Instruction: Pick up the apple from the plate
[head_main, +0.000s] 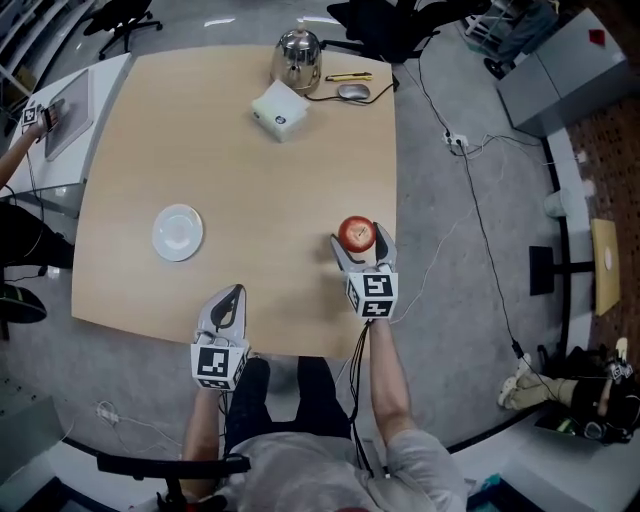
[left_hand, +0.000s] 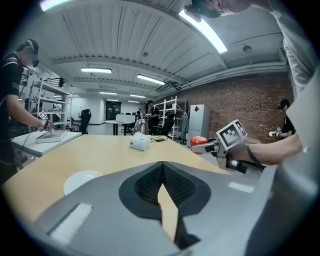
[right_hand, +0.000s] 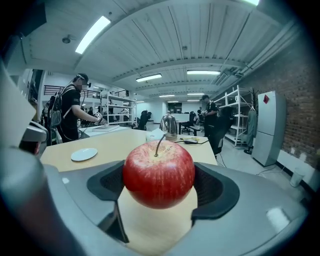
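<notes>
A red apple (right_hand: 158, 172) with its stem up is clamped between both pads of my right gripper (right_hand: 159, 189), clear of the table. In the head view the apple (head_main: 357, 233) sits at the tip of my right gripper (head_main: 360, 245), over the table's near right part. The white plate (head_main: 178, 232) lies bare on the table's left side, far from the apple; it shows small at left in the right gripper view (right_hand: 84, 154). My left gripper (head_main: 229, 300) hovers at the near table edge, jaws together with nothing between them (left_hand: 161, 187).
At the wooden table's (head_main: 240, 160) far side stand a steel kettle (head_main: 297, 58), a white box (head_main: 279, 109), a mouse (head_main: 353, 92) and a pen (head_main: 348, 77). Cables trail over the floor at right. A person stands at a side table (head_main: 60, 110) to the left.
</notes>
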